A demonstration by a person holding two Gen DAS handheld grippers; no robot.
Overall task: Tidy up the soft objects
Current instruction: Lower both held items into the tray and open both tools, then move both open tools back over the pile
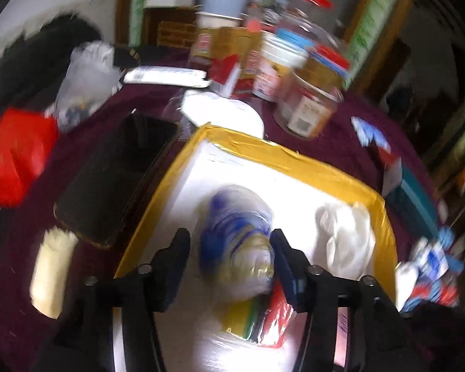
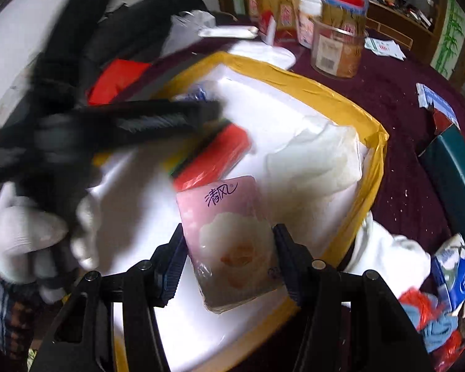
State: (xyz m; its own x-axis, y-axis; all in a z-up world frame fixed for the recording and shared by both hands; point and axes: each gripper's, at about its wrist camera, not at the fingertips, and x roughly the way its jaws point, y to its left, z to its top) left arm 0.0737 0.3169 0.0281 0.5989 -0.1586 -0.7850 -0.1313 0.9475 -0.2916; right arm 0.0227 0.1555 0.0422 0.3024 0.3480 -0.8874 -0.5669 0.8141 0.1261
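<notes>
A white foam box with a yellow taped rim (image 1: 232, 138) (image 2: 341, 93) sits on the maroon table. Inside it lie a crumpled white soft bundle (image 1: 347, 232) (image 2: 319, 155) and a red and yellow wrapped pack (image 1: 263, 322) (image 2: 214, 155). My left gripper (image 1: 230, 234) hangs over the box with a blue and white plastic-wrapped bundle (image 1: 232, 266) between its fingers. The left pad stands off the bundle, so the jaws are open. My right gripper (image 2: 229, 229) is shut on a pink tissue pack (image 2: 232, 248) above the box's near side. The left gripper (image 2: 201, 114) and its white-gloved hand (image 2: 21, 235) cross the right wrist view, blurred.
Behind the box stand a clear jar (image 1: 307, 105), cartons and tubs. A black flat device (image 1: 117, 173), a red bag (image 1: 18, 152) and a cream roll (image 1: 51, 272) lie to its left. A teal box (image 2: 455, 170) and loose blue and red packets (image 2: 443, 294) lie right.
</notes>
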